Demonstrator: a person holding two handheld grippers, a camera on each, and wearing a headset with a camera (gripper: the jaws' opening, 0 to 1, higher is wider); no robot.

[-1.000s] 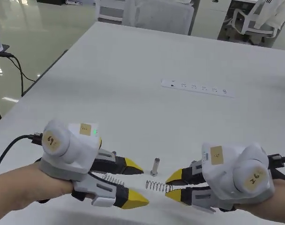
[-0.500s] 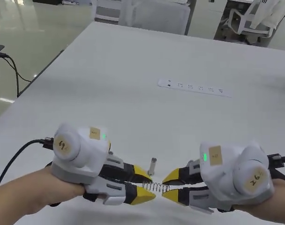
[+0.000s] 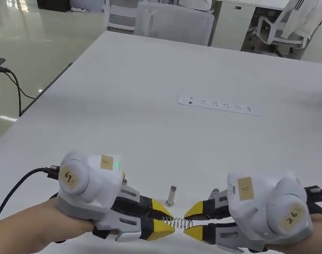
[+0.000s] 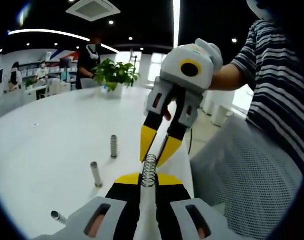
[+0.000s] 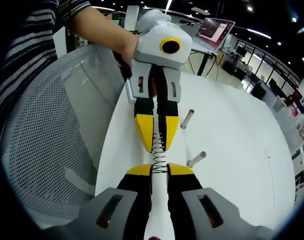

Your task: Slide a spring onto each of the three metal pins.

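Together, left gripper (image 3: 164, 220) and right gripper (image 3: 195, 220) pinch a thin, coiled metal spring (image 3: 178, 222).

Opposed gripper views, spring (image 4: 150, 169) between

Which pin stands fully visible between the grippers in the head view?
The pin just beyond the spring; another pin is half hidden by the right gripper.

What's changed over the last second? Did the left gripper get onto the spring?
Yes. The left gripper moved in toward the right gripper, and its jaws, apart a second ago, have shut on the free end of the spring. The spring now spans between both sets of tips. The right gripper kept its hold; the pin stays upright and bare, and the power strip is unmoved.
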